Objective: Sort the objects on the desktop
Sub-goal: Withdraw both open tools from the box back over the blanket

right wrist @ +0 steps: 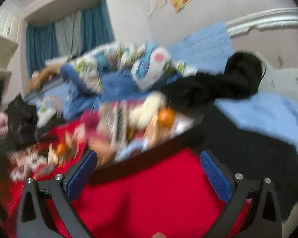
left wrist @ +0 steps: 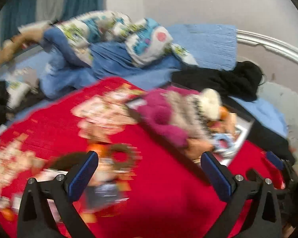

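Observation:
Both views are blurred by motion. My left gripper is open and empty above a red patterned cloth. A brown ring-shaped object lies just ahead between its fingers. A black-edged tray at the right holds a magenta plush piece, a striped grey item, a white fluffy ball and an orange. My right gripper is open and empty before the tray's black edge. The orange sits in the tray; a smaller orange lies at the left.
A bed with blue sheets and a patterned quilt lies behind the red cloth. Black clothing lies at the right, also in the right wrist view. Blue curtains hang at the back left.

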Demonstrator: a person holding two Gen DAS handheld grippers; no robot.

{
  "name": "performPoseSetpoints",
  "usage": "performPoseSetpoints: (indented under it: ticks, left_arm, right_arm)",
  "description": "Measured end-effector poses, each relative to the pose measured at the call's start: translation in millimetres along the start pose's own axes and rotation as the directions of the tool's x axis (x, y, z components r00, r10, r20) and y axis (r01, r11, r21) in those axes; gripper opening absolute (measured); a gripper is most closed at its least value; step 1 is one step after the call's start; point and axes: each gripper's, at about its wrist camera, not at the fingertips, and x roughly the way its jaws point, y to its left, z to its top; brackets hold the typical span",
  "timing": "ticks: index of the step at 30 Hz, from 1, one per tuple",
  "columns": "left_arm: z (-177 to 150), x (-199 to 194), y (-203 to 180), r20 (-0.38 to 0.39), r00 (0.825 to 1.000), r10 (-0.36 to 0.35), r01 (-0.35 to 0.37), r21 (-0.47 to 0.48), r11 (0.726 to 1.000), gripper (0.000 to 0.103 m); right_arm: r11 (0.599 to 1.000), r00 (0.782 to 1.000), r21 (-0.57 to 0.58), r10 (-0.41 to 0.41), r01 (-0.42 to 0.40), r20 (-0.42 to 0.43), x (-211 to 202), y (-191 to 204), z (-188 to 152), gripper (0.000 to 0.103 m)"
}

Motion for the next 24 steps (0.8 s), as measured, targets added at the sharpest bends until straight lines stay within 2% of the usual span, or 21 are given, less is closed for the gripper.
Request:
performPoseSetpoints:
  ticks: [1, 4, 5, 7, 10, 12, 15, 18, 22, 24]
  left_arm:
    - [-3.2, -11.1, 14.4, 0.019, 0.999, 0.04, -0.04, 0.003, 0.999, 0.103]
    - [-12.4, -38.8, 58.6, 0.054, 0.994, 0.096, -0.094, -0.041, 0.995, 0.103]
    - [-15.5, -48.5, 75.2, 0.059, 0.992, 0.114, -0.11, -0.067, 0.992, 0.103]
    - [-18.5, -62.7, 102.2, 0.062, 0.988, 0.142, -0.135, -0.104, 0.985, 0.103]
    - [-24.4, -84.6, 134.1, 0.075, 0.975, 0.209, -0.197, -0.134, 0.971, 0.103]
    - [-28.9, -99.2, 152.0, 0.083, 0.964, 0.251, -0.236, -0.155, 0.959, 0.103]
    - [-37.5, -118.3, 178.4, 0.075, 0.953, 0.295, -0.279, -0.177, 0.944, 0.103]
    - [-49.1, -134.9, 195.3, 0.083, 0.931, 0.356, -0.335, -0.194, 0.922, 0.103]
    - [-69.7, -155.2, 217.5, 0.069, 0.915, 0.397, -0.374, -0.226, 0.9, 0.103]
    - [-83.2, -163.2, 227.4, 0.068, 0.905, 0.419, -0.393, -0.236, 0.889, 0.103]
  right_arm:
    - [1.0, 1.0, -0.027, -0.01, 0.01, -0.015, -0.3, 6.3, -4.7, 0.103]
    - [0.979, 0.989, -0.146, -0.132, 0.14, 0.065, -14.4, 38.0, -3.9, 0.103]
    - [0.979, 0.988, -0.145, -0.133, 0.143, 0.072, -16.6, 45.9, 2.4, 0.103]
    - [0.993, 0.996, -0.091, -0.062, 0.069, 0.07, -19.9, 57.0, 16.8, 0.103]
    - [0.999, 0.994, 0.015, -0.031, 0.029, 0.108, -28.1, 74.4, 36.0, 0.103]
    - [0.998, 0.99, 0.049, 0.031, -0.038, 0.139, -35.9, 92.4, 49.4, 0.103]
    - [0.986, 0.971, 0.026, 0.155, -0.162, 0.183, -46.5, 127.8, 68.6, 0.103]
    - [0.963, 0.945, -0.048, 0.268, -0.264, 0.187, -55.0, 174.8, 83.4, 0.103]
    - [0.96, 0.935, -0.112, 0.276, -0.257, 0.221, -62.9, 224.8, 83.7, 0.103]
    - [0.962, 0.945, -0.174, 0.244, -0.209, 0.217, -58.7, 257.4, 74.4, 0.103]
